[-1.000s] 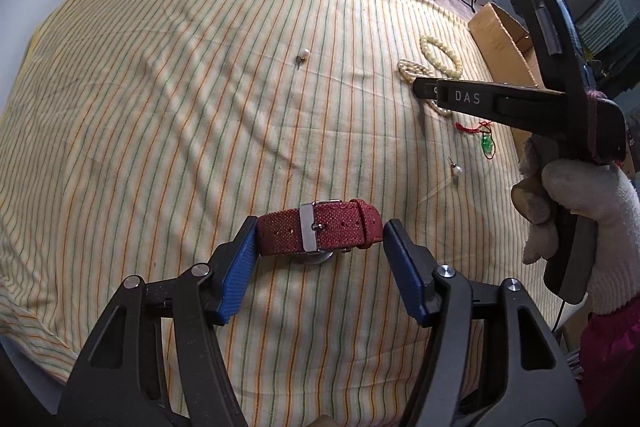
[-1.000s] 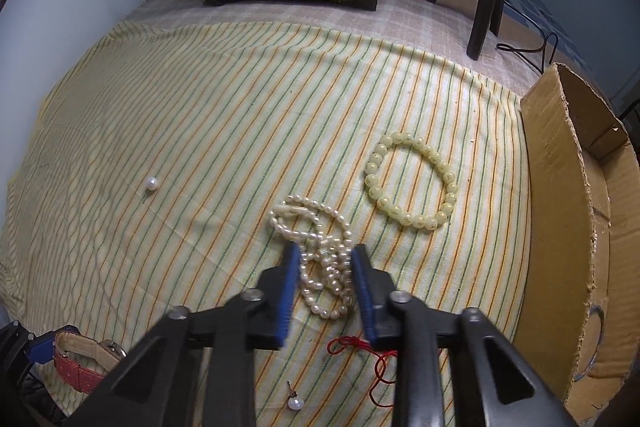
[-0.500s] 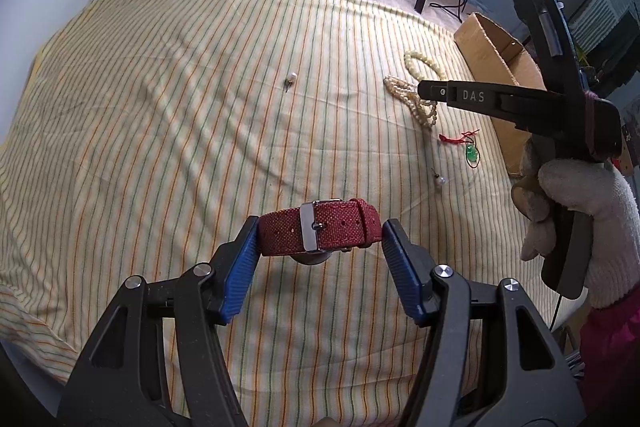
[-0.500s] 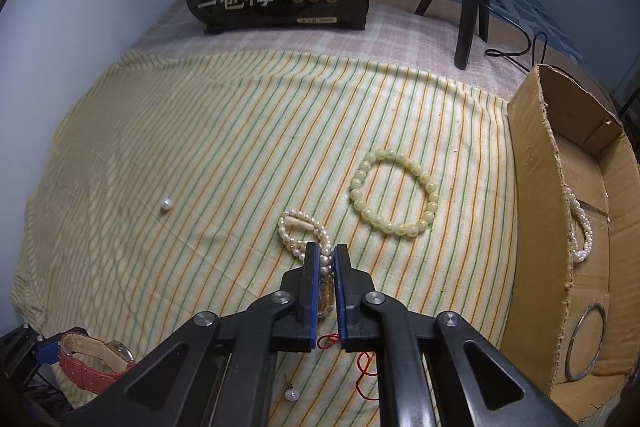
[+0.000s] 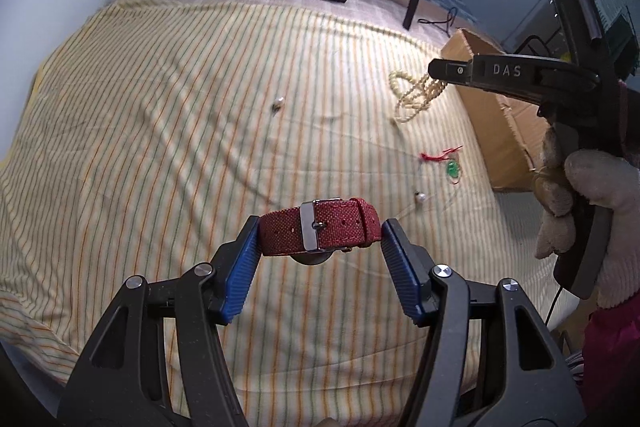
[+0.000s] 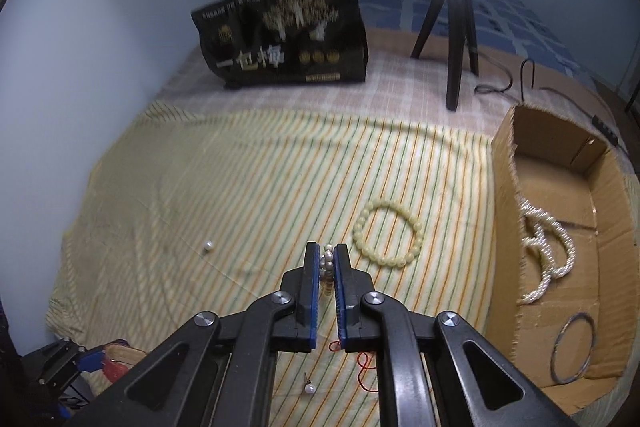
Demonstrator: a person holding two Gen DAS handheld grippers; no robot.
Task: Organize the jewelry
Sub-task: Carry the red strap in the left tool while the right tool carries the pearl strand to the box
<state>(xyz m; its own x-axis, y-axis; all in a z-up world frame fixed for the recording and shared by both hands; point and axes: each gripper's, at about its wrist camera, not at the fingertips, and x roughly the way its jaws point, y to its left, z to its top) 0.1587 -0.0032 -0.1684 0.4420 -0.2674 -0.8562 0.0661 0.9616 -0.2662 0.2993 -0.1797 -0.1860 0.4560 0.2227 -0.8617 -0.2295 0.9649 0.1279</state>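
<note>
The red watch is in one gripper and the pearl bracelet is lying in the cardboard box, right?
Not quite. The red watch is in the left gripper, but the pearl bracelet is pinched between the right gripper fingers, outside the cardboard box, as the right wrist view shows.

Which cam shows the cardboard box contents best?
Right wrist. It looks into the open cardboard box, showing a pearl strand and a metal ring on its floor. The left wrist view shows only the box's outer wall, partly behind the right gripper.
</note>
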